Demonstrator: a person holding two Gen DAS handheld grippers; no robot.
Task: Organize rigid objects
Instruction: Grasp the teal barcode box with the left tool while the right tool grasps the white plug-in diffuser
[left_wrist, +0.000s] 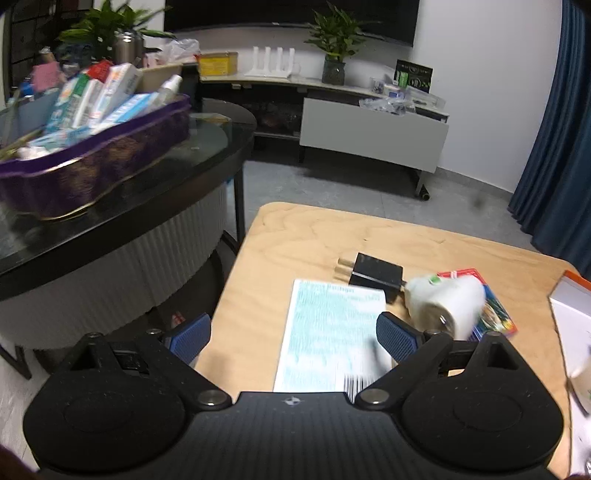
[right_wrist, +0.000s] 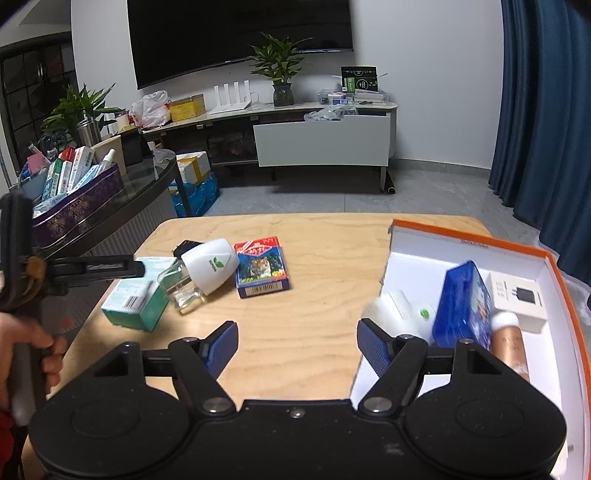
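the left gripper (left_wrist: 293, 338) is open over the teal box (right_wrist: 138, 295), holding nothing. next to it lie the white bottle (right_wrist: 203, 275) and card pack (right_wrist: 262, 267). the right gripper (right_wrist: 297, 349) is open and empty beside the orange box (right_wrist: 480, 245). i think grabbing the teal box comes next.

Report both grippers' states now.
Left gripper: open, holding nothing, above the teal box.
Right gripper: open, holding nothing, above the wooden table.

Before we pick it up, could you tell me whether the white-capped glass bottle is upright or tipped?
Tipped: the bottle lies on its side on the table, cap toward the card box.
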